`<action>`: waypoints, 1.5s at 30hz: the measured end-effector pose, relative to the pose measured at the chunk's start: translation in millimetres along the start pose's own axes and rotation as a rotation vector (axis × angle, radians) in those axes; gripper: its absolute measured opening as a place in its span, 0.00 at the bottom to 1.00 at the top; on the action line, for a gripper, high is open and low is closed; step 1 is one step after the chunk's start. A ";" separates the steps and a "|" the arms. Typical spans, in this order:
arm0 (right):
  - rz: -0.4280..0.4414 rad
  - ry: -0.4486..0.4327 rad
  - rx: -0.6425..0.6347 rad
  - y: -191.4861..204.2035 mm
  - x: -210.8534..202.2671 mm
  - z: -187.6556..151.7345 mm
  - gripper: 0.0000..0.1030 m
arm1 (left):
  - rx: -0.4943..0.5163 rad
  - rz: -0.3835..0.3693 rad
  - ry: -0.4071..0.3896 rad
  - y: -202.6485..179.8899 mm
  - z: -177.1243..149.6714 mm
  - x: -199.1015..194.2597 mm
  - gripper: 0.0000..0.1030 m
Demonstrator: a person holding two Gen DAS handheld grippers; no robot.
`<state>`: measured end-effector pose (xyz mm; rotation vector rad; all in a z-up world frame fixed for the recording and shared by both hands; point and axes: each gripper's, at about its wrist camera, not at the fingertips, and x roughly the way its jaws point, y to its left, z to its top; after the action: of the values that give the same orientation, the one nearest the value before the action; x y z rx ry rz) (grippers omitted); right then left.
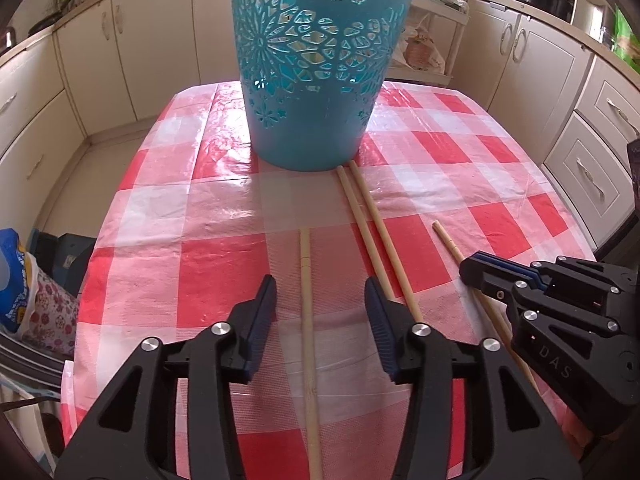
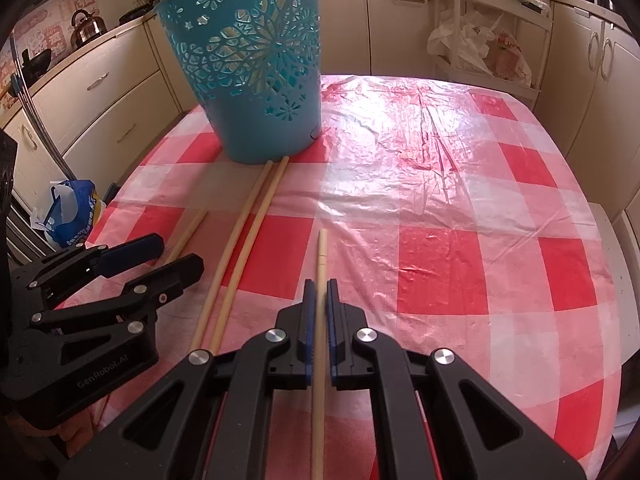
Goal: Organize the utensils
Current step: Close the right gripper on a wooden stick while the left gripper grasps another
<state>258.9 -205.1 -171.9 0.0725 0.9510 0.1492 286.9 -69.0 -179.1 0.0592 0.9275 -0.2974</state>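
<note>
We find the left gripper (image 1: 320, 300) parted, a chopstick (image 1: 307, 320) lying loose between its fingers on the checked tablecloth (image 1: 200, 220). The right gripper (image 2: 320, 296) is clamped on another chopstick (image 2: 321, 248). Two more chopsticks (image 2: 248, 216) touch the blue basket (image 2: 260, 80). Only the right wrist view shows a kettle (image 2: 88, 24). The chopsticks' near ends are cut off.

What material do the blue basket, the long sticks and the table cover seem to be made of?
Blue basket: likely moulded plastic, matte, with pierced flower cut-outs. Long sticks: probably bamboo or pale wood, unvarnished; one shows a node-like ring. Table cover: apparently thin plastic sheet, glossy, with wrinkles and glare.
</note>
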 end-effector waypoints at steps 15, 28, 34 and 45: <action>0.038 -0.023 -0.001 6.1 -1.8 -2.5 0.29 | -0.063 -0.036 -0.017 11.0 -2.6 -3.9 0.54; 0.025 0.006 -0.026 -1.5 0.8 3.2 0.07 | -0.108 -0.069 -0.027 21.5 -3.6 -7.7 0.48; -0.002 0.007 -0.055 1.0 3.3 5.8 0.07 | -0.069 0.003 -0.003 22.7 4.3 -2.8 0.48; 0.001 0.063 -0.111 3.4 2.9 7.7 0.07 | 0.067 0.077 0.038 9.8 5.5 1.3 0.44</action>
<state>266.6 -201.3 -169.3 -0.0346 1.0036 0.2060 294.6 -61.0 -177.5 0.1621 0.9506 -0.2563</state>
